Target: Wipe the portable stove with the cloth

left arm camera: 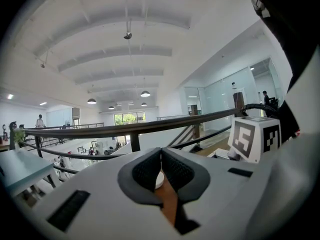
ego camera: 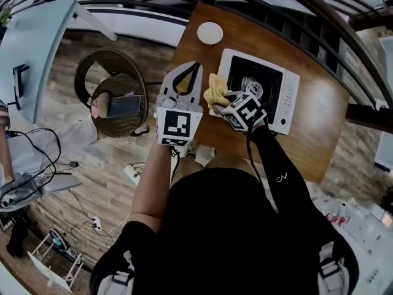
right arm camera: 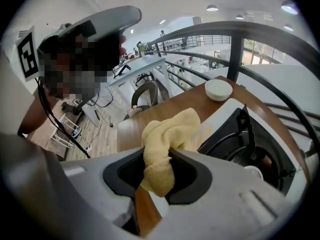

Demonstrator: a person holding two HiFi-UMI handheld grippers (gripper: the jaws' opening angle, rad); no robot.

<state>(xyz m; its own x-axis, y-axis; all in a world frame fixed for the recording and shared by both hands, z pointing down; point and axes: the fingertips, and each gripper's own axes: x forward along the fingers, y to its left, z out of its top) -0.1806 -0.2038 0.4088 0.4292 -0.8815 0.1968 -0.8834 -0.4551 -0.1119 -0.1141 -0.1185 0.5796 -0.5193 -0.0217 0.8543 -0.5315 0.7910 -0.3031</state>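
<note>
**Item: portable stove (ego camera: 290, 100), wiping step**

- Location: the stove is set on the wooden table (ego camera: 319, 118), white casing uppermost, with the dark burner well open to view. A small white dish (ego camera: 210, 33) stands apart from it at the table's far edge.
- Cloth (right arm camera: 165, 134): yellow, bunched, and pinched between the jaws of the right gripper (right arm camera: 159, 169). A short tail hangs below the jaws and the larger fold stands above them. In the head view the cloth is seen at the stove's left rim; whether it actually touches the casing cannot be told.
- Left gripper (left arm camera: 161, 166): jaws pressed together with nothing held between them. It is held over the table just left of the stove and apart from it.
- Step judged in hand: a wipe of the left rim of the casing.
- Handling notes: the pinch should be kept firm so the cloth is not dragged out. The loose fold — not the jaw tips — should be laid flat on the white casing and drawn along it in straight passes. The black pan support is best avoided, since the bunched fabric could snag there. If the stove slides, it might be steadied at its near corner by the idle gripper.
</note>
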